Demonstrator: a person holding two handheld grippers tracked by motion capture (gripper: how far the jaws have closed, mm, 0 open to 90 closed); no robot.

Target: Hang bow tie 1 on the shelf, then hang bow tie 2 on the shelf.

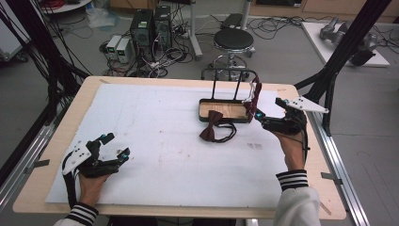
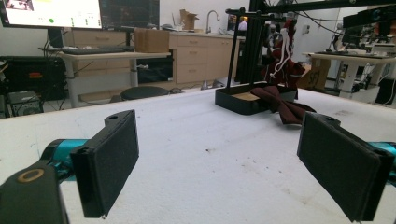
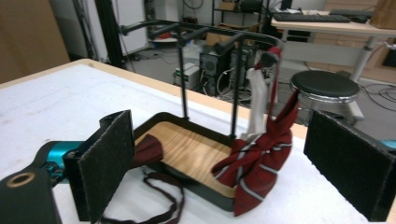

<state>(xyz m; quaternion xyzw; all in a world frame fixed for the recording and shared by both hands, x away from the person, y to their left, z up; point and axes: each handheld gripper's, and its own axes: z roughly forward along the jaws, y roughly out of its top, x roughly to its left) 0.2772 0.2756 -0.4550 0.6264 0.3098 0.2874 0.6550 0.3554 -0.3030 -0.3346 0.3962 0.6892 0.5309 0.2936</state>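
Right claw (image 1: pixel 265 114), jaws apart, beside the striped tie (image 3: pixel 261 154) that hangs from the rack (image 3: pixel 205 35) and droops over the rim of the tray (image 3: pixel 187 149). A bow tie (image 1: pixel 214 127) lies half out of the tray. Left claw (image 1: pixel 115 146), jaws apart, rests on the table (image 1: pixel 164 155), well apart.

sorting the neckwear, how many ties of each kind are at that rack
dark maroon bow tie, half on the tray: 1
red striped tie hanging from the rack: 1
total: 2
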